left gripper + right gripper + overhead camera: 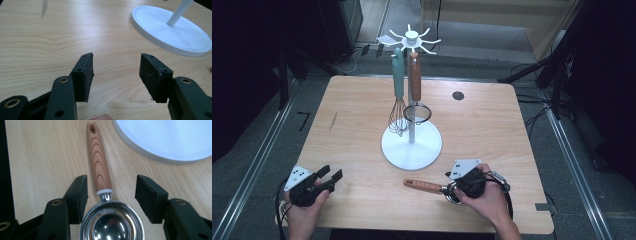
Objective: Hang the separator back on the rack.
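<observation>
Right gripper [111, 195] open over the spoon

The wooden-handled spoon [427, 186] lies at 6 o'clock from the white stand [411, 145]; better close on the handle's neck squarely. Left gripper [116, 75] stands open, empty

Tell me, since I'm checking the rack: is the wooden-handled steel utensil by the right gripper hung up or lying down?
Lying down. The utensil rests flat on the table, its neck between the right gripper's open jaws, beside the rack's base.

The left claw [333, 177] sits low by the tabletop's [362, 100] near left corner, jaws apart and bare. The right claw [449, 191] hovers near the near edge, right of centre, jaws parted, pressing nothing.
</observation>
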